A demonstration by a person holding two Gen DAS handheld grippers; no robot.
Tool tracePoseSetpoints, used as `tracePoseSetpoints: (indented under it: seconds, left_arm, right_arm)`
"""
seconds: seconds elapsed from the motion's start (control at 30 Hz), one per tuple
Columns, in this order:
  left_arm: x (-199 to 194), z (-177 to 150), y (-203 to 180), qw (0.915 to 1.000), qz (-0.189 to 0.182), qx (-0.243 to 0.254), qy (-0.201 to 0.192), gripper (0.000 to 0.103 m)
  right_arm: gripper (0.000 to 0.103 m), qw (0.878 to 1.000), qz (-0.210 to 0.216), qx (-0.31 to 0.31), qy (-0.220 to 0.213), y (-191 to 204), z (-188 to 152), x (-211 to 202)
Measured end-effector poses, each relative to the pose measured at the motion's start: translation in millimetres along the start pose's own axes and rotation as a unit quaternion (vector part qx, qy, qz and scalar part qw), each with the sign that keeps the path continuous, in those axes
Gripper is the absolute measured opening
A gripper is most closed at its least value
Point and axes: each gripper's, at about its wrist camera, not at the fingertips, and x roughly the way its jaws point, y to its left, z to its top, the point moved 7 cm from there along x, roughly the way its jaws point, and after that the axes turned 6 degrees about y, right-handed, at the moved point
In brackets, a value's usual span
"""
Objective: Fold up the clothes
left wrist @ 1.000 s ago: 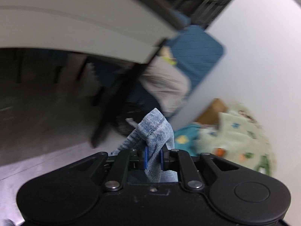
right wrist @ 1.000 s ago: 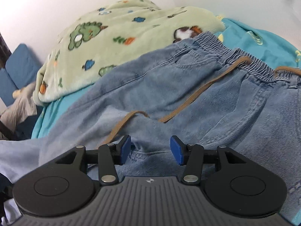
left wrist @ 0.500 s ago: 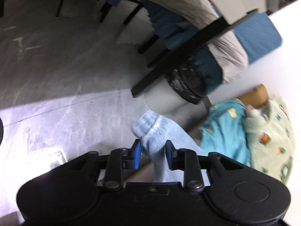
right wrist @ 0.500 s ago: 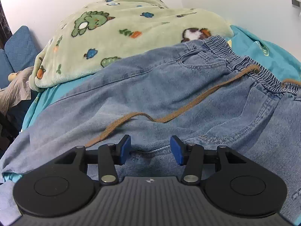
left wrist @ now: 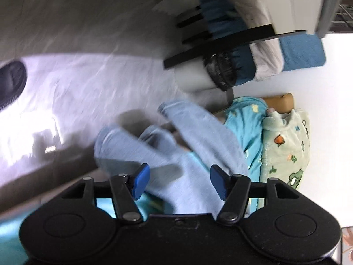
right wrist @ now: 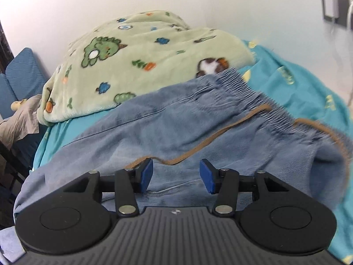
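Observation:
Light blue denim trousers [right wrist: 176,128] with an elastic waistband and a brown drawstring [right wrist: 198,148] lie on a bed with a teal sheet [right wrist: 308,88]. My right gripper [right wrist: 175,176] is open just above the trouser cloth near the drawstring, holding nothing. In the left wrist view the trouser legs [left wrist: 176,137] hang over the bed's edge toward the floor, blurred. My left gripper [left wrist: 179,181] is open above them, with cloth lying between and under its blue pads [left wrist: 141,181] but not clamped.
A green dinosaur-print blanket [right wrist: 136,61] is heaped at the back of the bed against a white wall. Beyond the bed edge are a grey floor [left wrist: 88,77], a black-framed table, a black bin bag [left wrist: 220,68] and blue cushions [left wrist: 302,50].
My left gripper has opened and let go of the trouser leg hem, which has dropped over the bed edge. My right gripper stayed open and drew back a little from the trousers.

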Motion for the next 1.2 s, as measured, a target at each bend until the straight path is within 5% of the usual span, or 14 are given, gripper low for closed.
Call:
tracePoseSetpoints:
  seconds: [0.13, 0.27, 0.3, 0.4, 0.53, 0.7, 0.83, 0.97, 1.07, 1.2]
  left_arm:
    - [15.5, -4.4, 13.7, 0.9991, 0.003, -0.036, 0.022, 0.058]
    - [36.7, 0.5, 15.2, 0.9982, 0.011, -0.047, 0.034, 0.053]
    - [41.6, 2.3, 13.0, 0.9987, 0.014, -0.04, 0.029, 0.039]
    - [52.0, 3.7, 3.5, 0.9992, 0.039, 0.001, 0.012, 0.018]
    - [35.5, 6.4, -19.7, 0.999, -0.006, 0.04, -0.018, 0.009]
    - [-25.0, -4.8, -45.2, 0.9806, -0.159, 0.11, -0.034, 0.009]
    - [-20.8, -8.6, 4.8, 0.9915, -0.097, 0.087, 0.0, 0.012]
    - [1.7, -5.6, 82.5, 0.999, -0.013, -0.018, 0.038, 0.016]
    - [-1.4, -4.0, 105.8, 0.9979, -0.009, -0.057, 0.03, 0.023]
    - [-5.5, -0.4, 101.0, 0.9965, -0.024, -0.075, 0.029, 0.045]
  right_arm:
    - [0.058, 0.997, 0.01, 0.063, -0.036, -40.7, 15.2, -46.6]
    - [0.062, 0.991, -0.038, 0.107, -0.066, -91.1, 11.7, -79.1]
    - [0.064, 0.989, -0.054, 0.12, -0.066, -104.5, 8.6, -81.9]
    - [0.074, 0.974, -0.101, 0.195, -0.046, -145.3, -4.1, -78.4]
    - [0.075, 0.96, -0.106, 0.258, -0.01, -168.7, -14.1, -57.5]
    - [0.075, 0.951, -0.101, 0.29, 0.038, -180.9, -25.2, -29.4]
    - [0.075, 0.946, -0.096, 0.305, 0.058, -189.2, -31.7, -17.2]
    - [0.069, 0.944, -0.111, 0.303, 0.069, -189.8, -36.4, -12.4]
    - [0.061, 0.949, -0.122, 0.28, 0.075, -187.0, -35.9, -9.1]
    - [0.054, 0.953, -0.125, 0.266, 0.073, -184.5, -34.5, -4.8]
